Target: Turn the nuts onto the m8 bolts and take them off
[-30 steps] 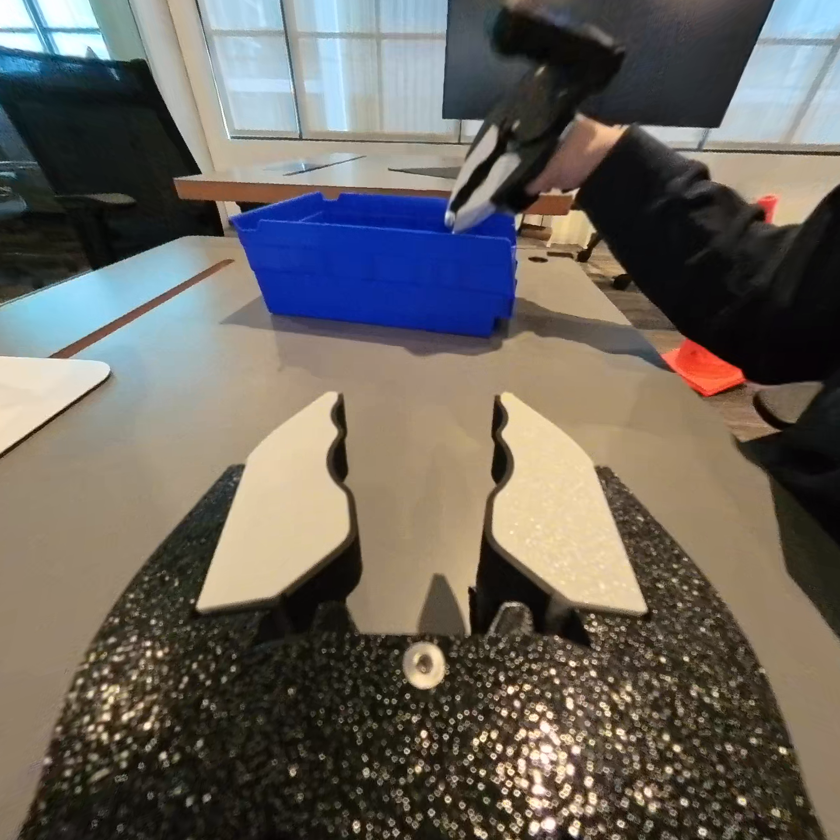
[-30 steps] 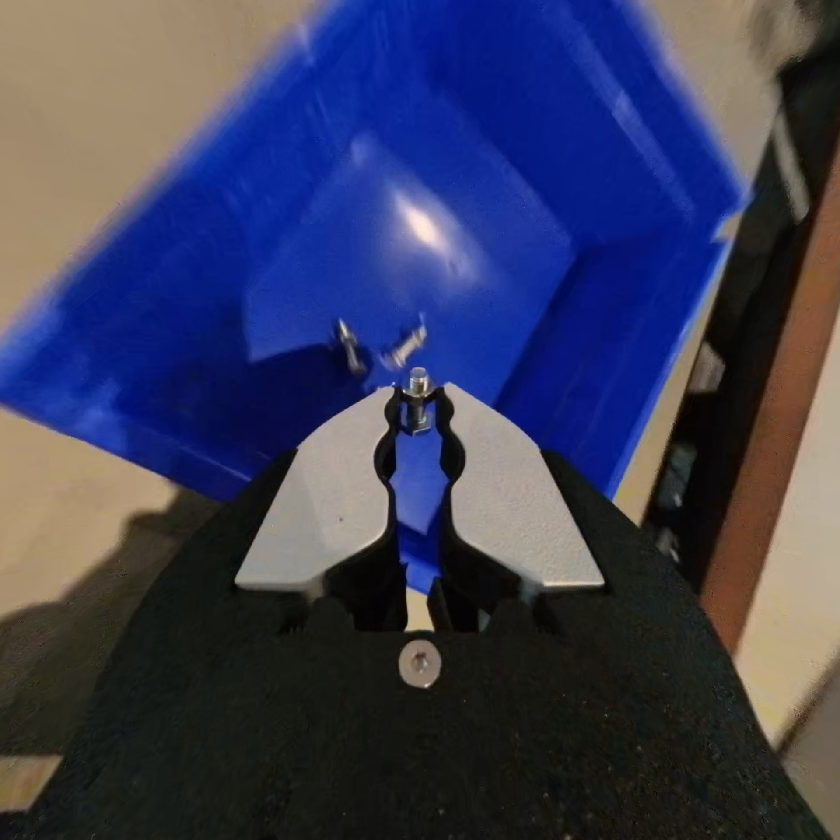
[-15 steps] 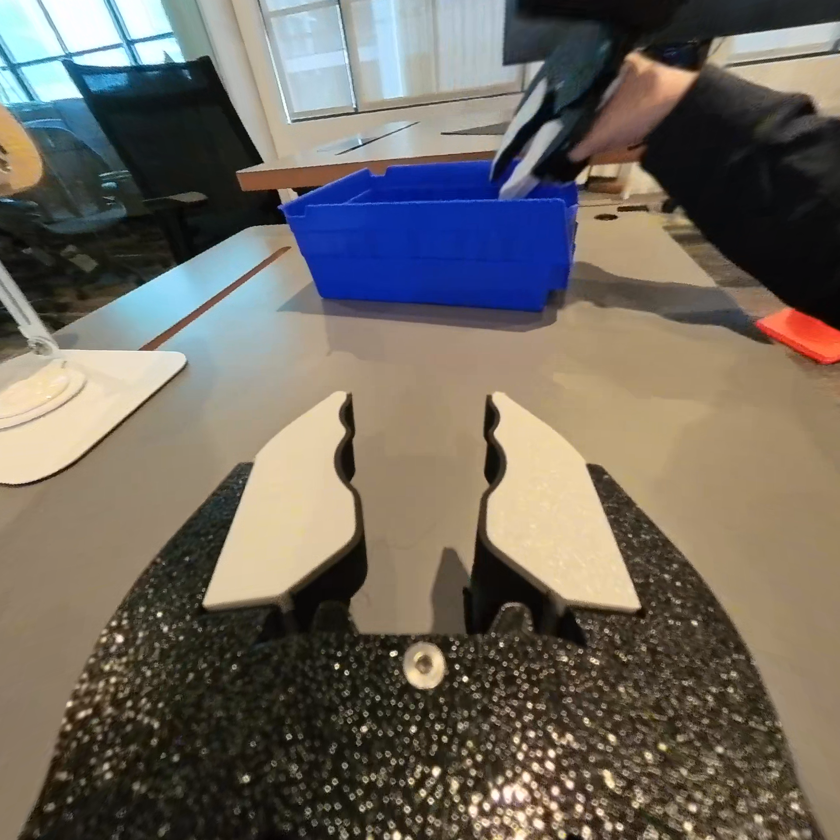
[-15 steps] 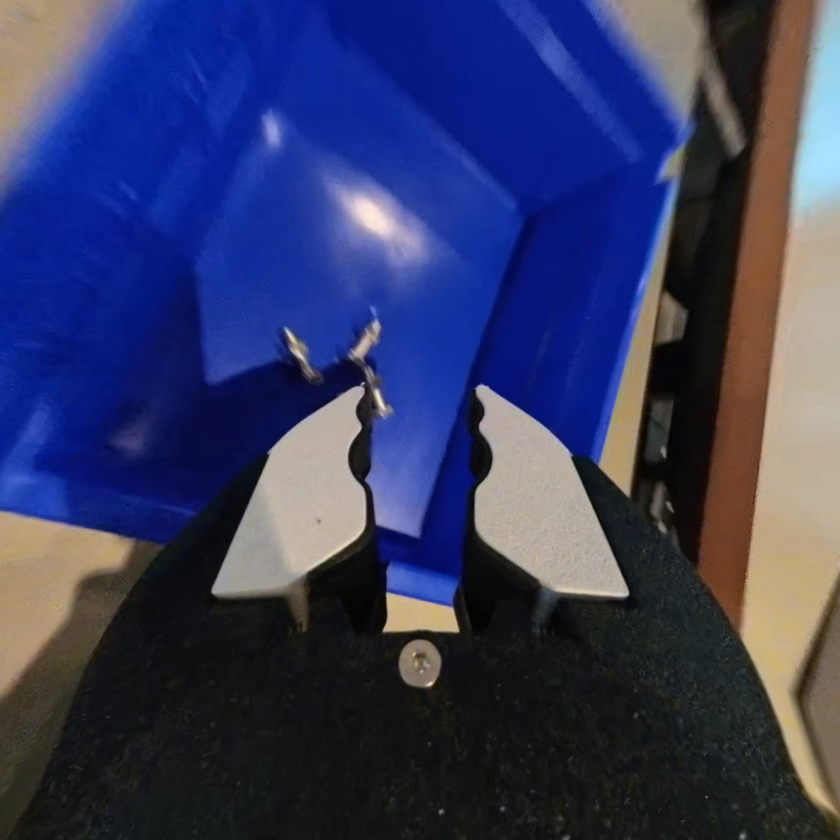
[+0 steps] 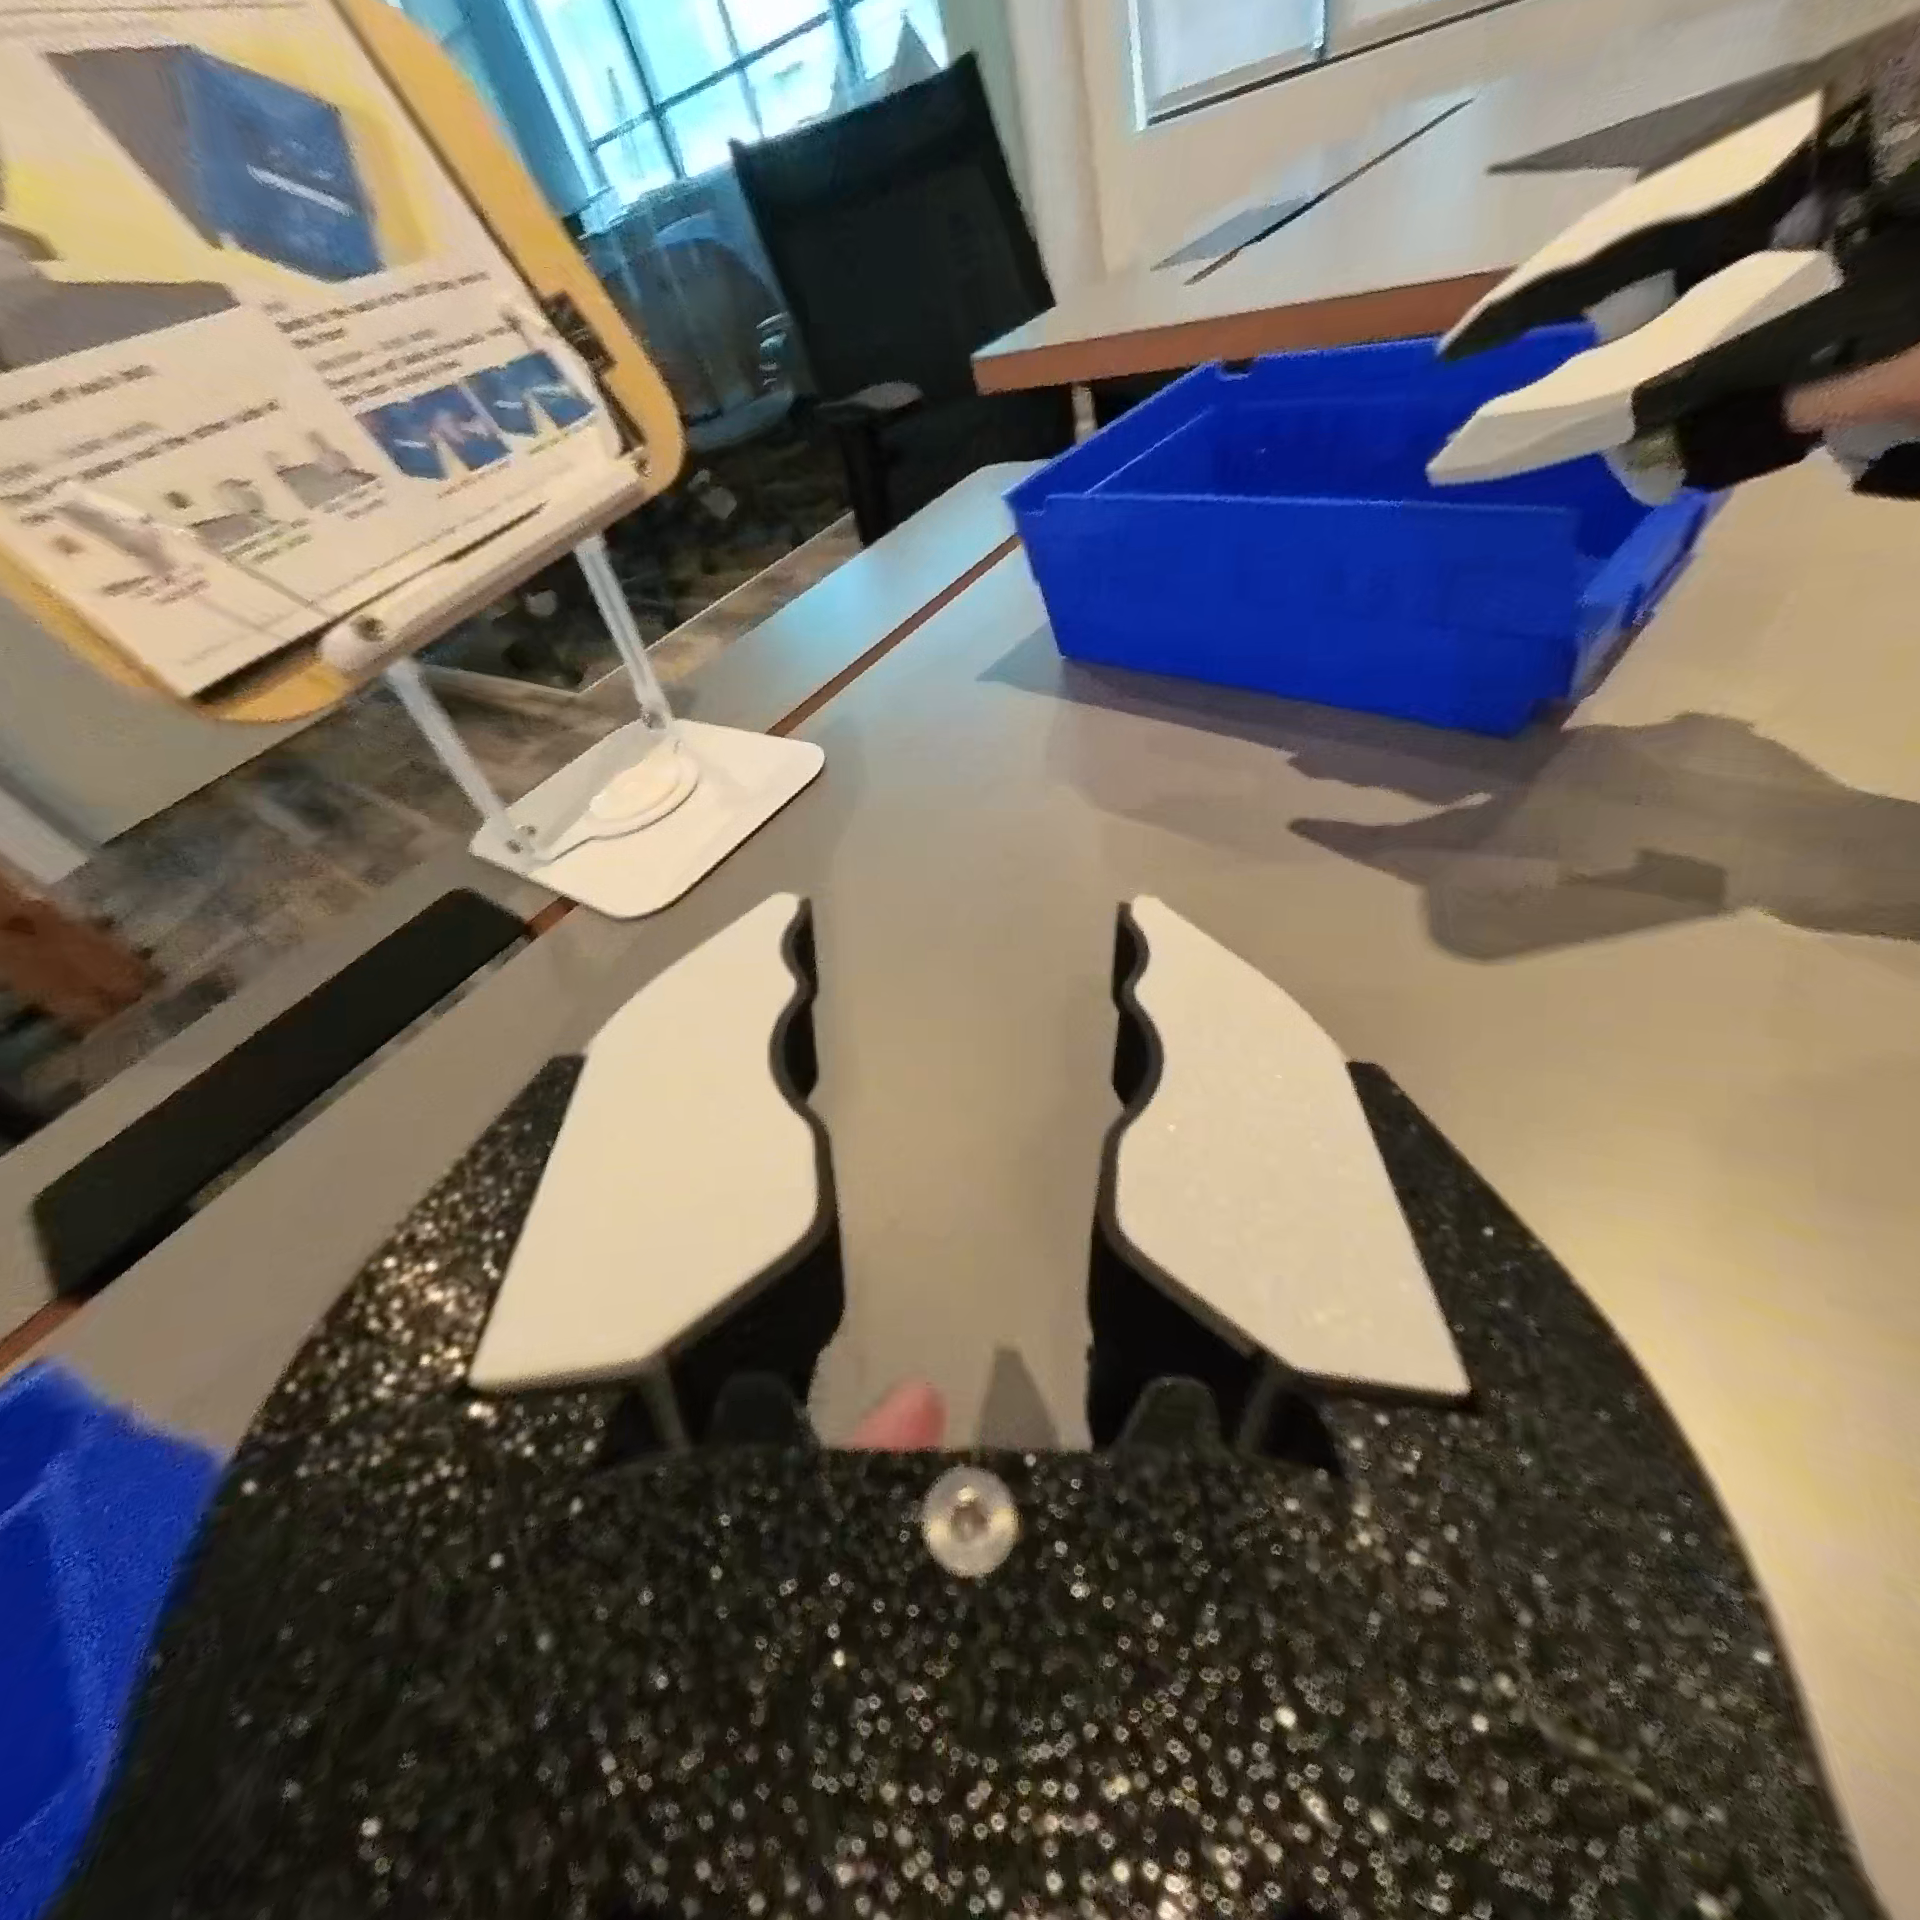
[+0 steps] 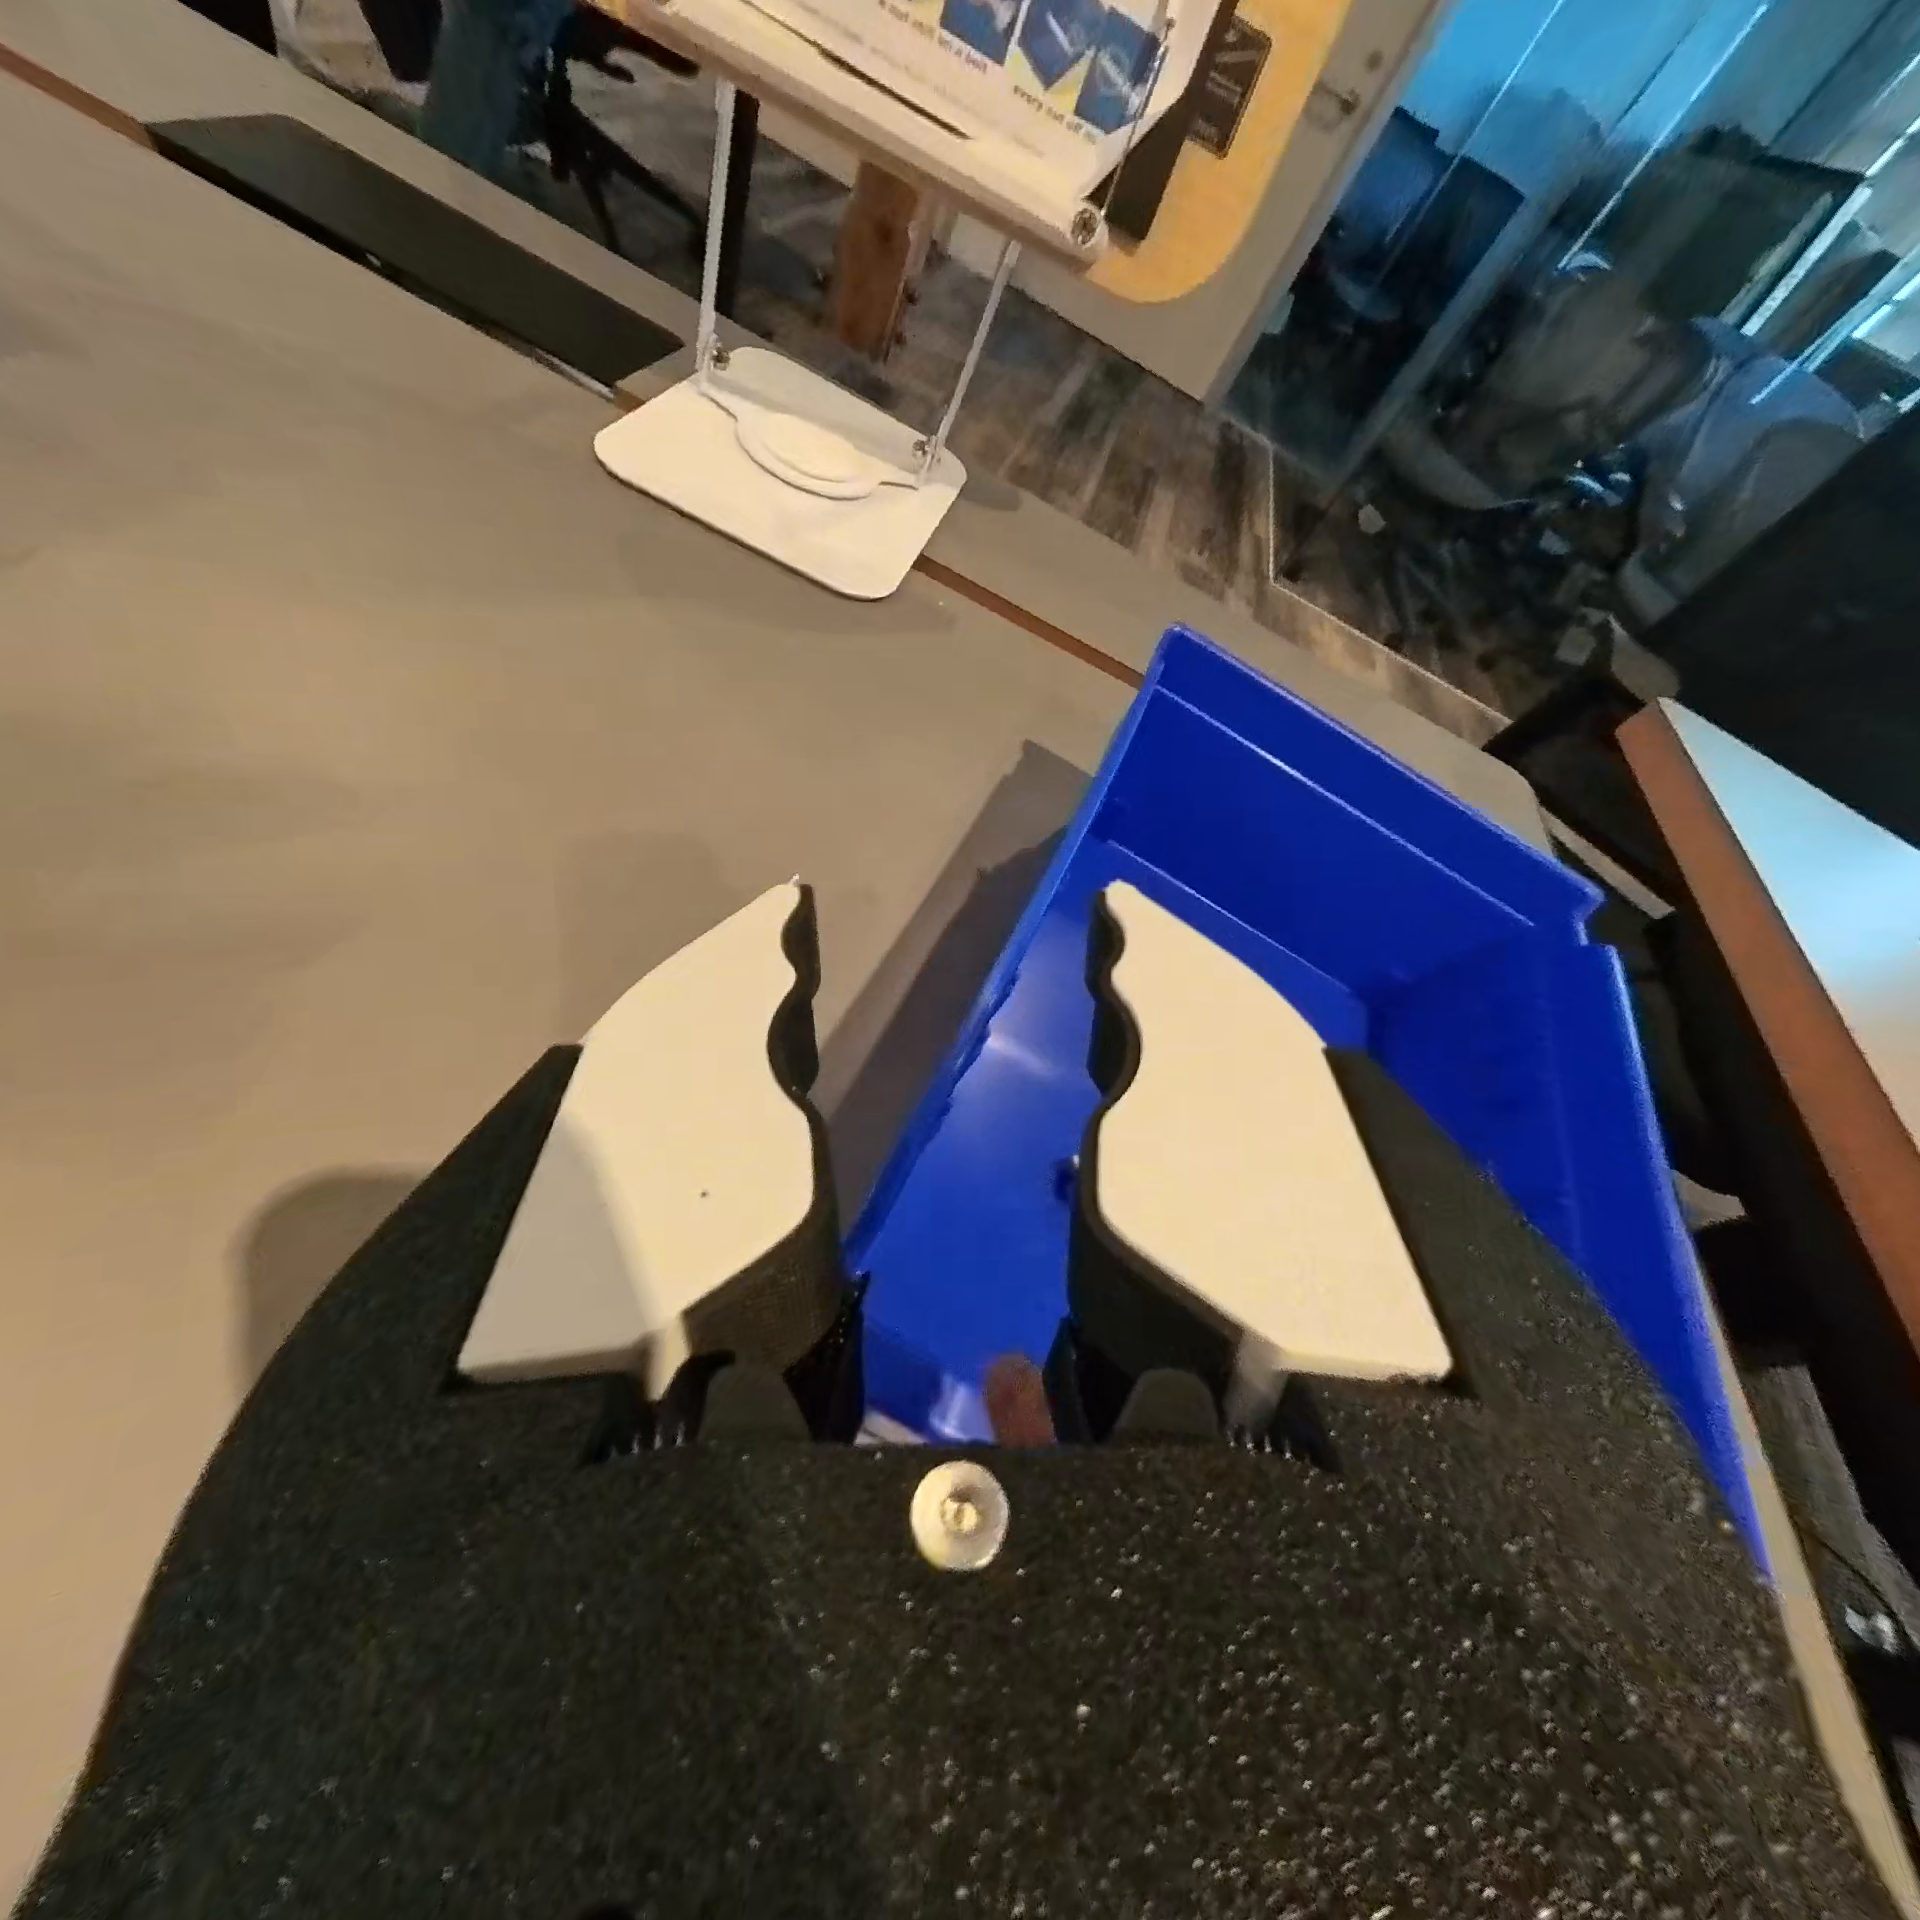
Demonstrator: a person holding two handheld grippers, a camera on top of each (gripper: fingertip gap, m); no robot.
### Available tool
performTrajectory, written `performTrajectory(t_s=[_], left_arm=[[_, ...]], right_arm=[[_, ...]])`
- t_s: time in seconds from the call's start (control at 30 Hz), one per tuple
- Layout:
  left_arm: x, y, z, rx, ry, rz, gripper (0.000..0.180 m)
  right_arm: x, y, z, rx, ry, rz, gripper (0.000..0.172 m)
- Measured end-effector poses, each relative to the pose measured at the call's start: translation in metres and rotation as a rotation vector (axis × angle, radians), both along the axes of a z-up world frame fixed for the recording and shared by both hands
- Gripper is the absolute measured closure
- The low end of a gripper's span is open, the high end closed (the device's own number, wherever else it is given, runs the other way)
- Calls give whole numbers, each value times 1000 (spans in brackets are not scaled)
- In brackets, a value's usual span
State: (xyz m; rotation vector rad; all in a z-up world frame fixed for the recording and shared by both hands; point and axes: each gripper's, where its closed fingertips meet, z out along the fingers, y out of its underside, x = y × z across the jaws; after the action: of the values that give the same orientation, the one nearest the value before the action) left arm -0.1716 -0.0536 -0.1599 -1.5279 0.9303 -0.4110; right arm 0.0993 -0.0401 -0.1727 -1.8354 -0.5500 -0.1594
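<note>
Left gripper (image 5: 961,914): fingers spread wide, nothing between the pads, only bare grey table (image 5: 1039,810) shows through the gap. It hangs low over the near part of the tabletop, pointing toward the blue bin (image 5: 1299,582), which stands well ahead and to the right of its fingertips. No bolt or nut anywhere near these fingers.

Right gripper (image 6: 951,904): fingers also spread apart, and the gap is bare. Through it you see the bin's left wall and a strip of table. It hangs above the near end of the bin (image 6: 1351,862); the right fingertip sits over the bin interior, the left fingertip over the table just outside the bin wall. From the left wrist view the same gripper (image 5: 1455,405) shows at upper right, above the bin's right end, fingers parted, a person's hand (image 5: 1860,410) behind it.

Task hardware: a small metallic speck (image 6: 1062,1166) shows on the bin floor right at the inner edge of the right finger, below the gripper and not between the pads. Too small and too hidden to say whether it is a bolt, a nut or both. The rest of the bin floor under the gripper body is covered. In the left wrist view the bin's contents are hidden by its wall.

Other items: a paper sheet on a stand with a white base (image 5: 644,821) at the table's left edge.
</note>
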Motion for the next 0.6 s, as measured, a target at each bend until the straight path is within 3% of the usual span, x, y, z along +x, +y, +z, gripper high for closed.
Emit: performTrajectory(t_s=[0.17,0.3,0.33,0.37,0.43,0.5,0.6], left_arm=[[-55,-22,13,-5,75,211,110],[-115,-21,6,-62,172,429,106],[-129,-18,2,-83,183,480,98],[-141,-15,-5,-126,187,521,87],[-158,-12,-34,-309,204,562,84],[-170,-14,-66,-483,252,580,87],[-184,-15,-91,-590,324,632,90]], right_arm=[[4,-6,-8,-30,-22,8,124],[8,-6,-16,-52,-25,-10,127],[10,-6,-19,-70,-42,-19,127],[11,-6,-22,-83,-65,-30,126],[11,-5,-26,-108,-106,-46,125],[10,-6,-33,-160,-112,-55,114],[13,-10,-53,-306,-92,-92,113]])
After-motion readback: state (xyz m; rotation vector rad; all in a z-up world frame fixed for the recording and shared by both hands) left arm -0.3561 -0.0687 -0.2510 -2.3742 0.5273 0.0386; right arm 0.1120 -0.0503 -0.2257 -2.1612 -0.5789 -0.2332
